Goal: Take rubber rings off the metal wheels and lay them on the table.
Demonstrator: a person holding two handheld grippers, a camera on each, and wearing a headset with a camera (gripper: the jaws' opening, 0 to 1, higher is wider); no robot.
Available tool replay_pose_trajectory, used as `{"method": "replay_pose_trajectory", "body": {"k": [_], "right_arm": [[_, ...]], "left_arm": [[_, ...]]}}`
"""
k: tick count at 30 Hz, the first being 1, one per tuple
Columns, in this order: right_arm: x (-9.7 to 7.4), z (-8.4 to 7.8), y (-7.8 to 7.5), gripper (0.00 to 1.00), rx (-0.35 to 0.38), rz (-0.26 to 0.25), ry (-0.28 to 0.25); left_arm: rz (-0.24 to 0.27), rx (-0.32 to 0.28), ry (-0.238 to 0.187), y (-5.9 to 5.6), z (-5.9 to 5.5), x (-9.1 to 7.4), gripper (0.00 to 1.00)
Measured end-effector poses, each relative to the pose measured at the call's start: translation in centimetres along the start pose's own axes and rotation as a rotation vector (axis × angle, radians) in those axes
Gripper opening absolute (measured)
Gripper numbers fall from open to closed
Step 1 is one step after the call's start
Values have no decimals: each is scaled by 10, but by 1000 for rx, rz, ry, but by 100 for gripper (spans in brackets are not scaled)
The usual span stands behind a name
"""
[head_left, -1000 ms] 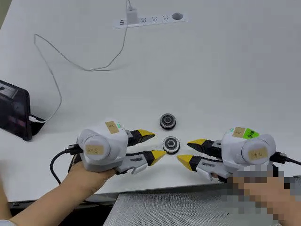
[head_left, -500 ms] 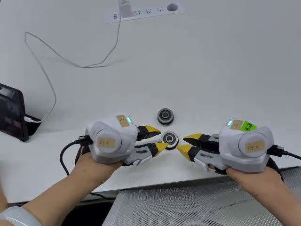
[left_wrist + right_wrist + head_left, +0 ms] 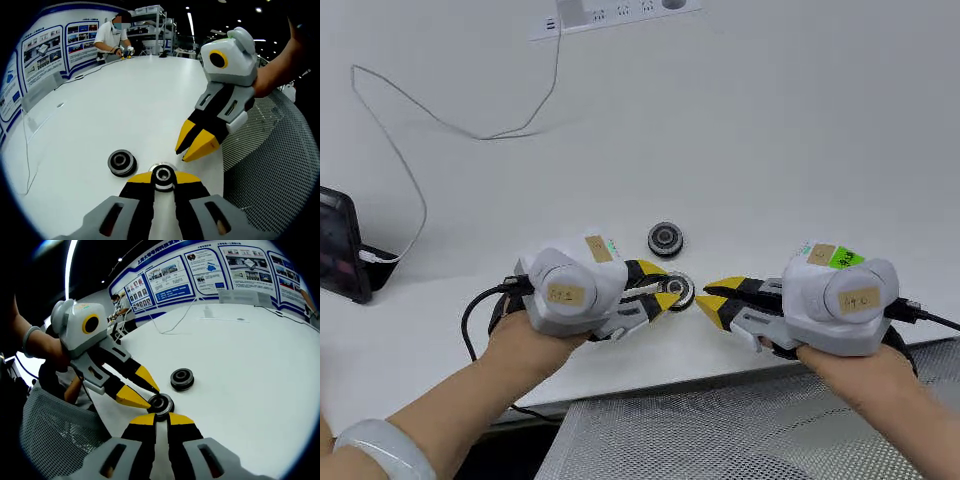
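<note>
Both grippers were down at the near edge of the desk (image 3: 800, 150), closing on the same piece. The near wheel (image 3: 679, 289) lay flat on the desk between them. The far wheel (image 3: 665, 238) sat just beyond it, untouched, with its dark band on.

The left gripper (image 3: 668, 284) came in from the left with its jaws partly open. In the left gripper view its yellow tips stood either side of the near wheel, straddling it. I could not tell whether they pressed it, and it looked like no firm clamp yet. The right gripper (image 3: 704, 296) pointed in from the right. Its jaws were only a narrow gap apart, held nothing, and sat just beside the wheel's rim.

By my reading, the step was pinning this wheel so that its rubber ring (image 3: 170, 402) could be peeled off. Doing it well would call for the left jaws to close squarely on the metal hub or flanges, not on the rubber. Then the right tips should nip only the ring's edge and roll it outward over the flange. A skewed pinch could send the wheel skidding off the near edge.
</note>
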State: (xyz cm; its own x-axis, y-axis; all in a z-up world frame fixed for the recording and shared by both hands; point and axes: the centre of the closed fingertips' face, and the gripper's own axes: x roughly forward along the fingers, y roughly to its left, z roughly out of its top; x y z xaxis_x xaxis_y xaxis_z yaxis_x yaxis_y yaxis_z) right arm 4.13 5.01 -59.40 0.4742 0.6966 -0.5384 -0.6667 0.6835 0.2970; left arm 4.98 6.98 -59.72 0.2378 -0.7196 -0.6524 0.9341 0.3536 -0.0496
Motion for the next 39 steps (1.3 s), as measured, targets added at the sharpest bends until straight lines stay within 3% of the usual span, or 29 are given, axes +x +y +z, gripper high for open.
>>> {"method": "replay_pose_trajectory", "body": {"k": [10, 15, 21, 24, 29, 32, 39], "right_arm": [[0, 1, -4, 9, 33, -9, -13], [2, 1, -5, 10, 50, -9, -16], [5, 1, -6, 11, 69, -6, -17], [5, 1, -6, 11, 74, -5, -18], [5, 1, -7, 11, 82, -5, -21], [5, 1, -7, 11, 85, -3, -18], [8, 2, -5, 12, 106, 7, -22]], "left_arm": [[-10, 27, 16, 1, -2, 5, 13], [-22, 80, 24, 0, -1, 6, 13], [-37, 64, 17, 1, -1, 5, 14], [-47, 84, 25, -2, -6, 6, 20], [-45, 71, 20, 0, -5, 5, 15], [-48, 105, 27, -2, -5, 6, 14], [-42, 75, 6, 0, -7, 7, 13]]}}
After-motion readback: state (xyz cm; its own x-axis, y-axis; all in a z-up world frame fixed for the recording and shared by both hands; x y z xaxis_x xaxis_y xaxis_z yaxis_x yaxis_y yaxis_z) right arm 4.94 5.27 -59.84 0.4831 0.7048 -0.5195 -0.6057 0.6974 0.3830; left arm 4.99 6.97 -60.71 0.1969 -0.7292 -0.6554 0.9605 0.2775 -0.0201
